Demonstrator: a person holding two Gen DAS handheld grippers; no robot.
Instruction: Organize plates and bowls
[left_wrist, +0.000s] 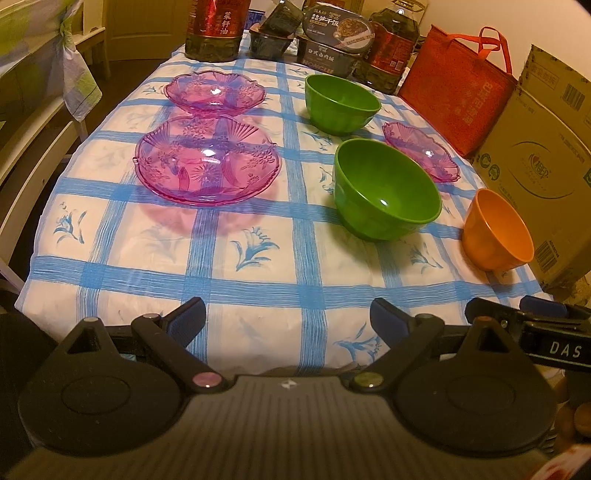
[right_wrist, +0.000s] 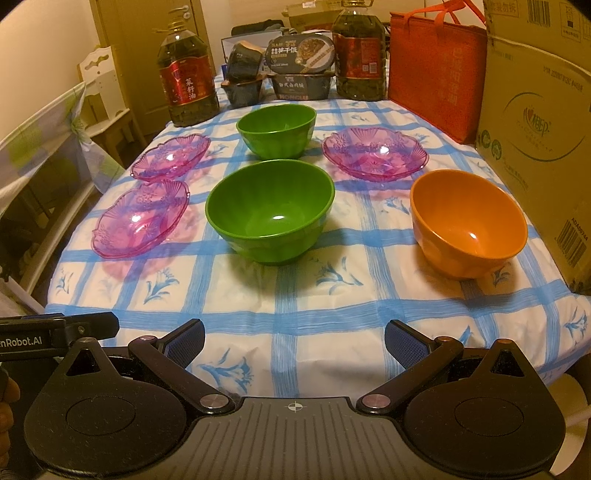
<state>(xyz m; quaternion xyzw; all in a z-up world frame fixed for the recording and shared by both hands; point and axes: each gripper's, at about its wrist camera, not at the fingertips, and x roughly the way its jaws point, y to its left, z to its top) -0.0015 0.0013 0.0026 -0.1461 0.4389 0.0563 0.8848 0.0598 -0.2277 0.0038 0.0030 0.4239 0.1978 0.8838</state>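
Observation:
Three clear pink plates lie on the checked tablecloth: a near left plate (left_wrist: 207, 158) (right_wrist: 142, 218), a far left plate (left_wrist: 215, 92) (right_wrist: 170, 157) and a right plate (left_wrist: 421, 151) (right_wrist: 375, 153). Two green bowls stand in the middle, one near (left_wrist: 386, 190) (right_wrist: 271, 210) and one far (left_wrist: 341, 103) (right_wrist: 277, 129). An orange bowl (left_wrist: 496, 229) (right_wrist: 467, 229) sits at the right. My left gripper (left_wrist: 288, 314) and right gripper (right_wrist: 293, 338) hover open over the table's near edge, both empty and well short of the dishes.
Two oil bottles (right_wrist: 188, 81) (right_wrist: 358, 51), stacked food boxes (right_wrist: 301, 70), a red bag (right_wrist: 437, 70) and a cardboard box (right_wrist: 543, 147) line the back and right sides. A chair (left_wrist: 33, 147) stands at the left. The other gripper's body (left_wrist: 535, 332) shows beside my left one.

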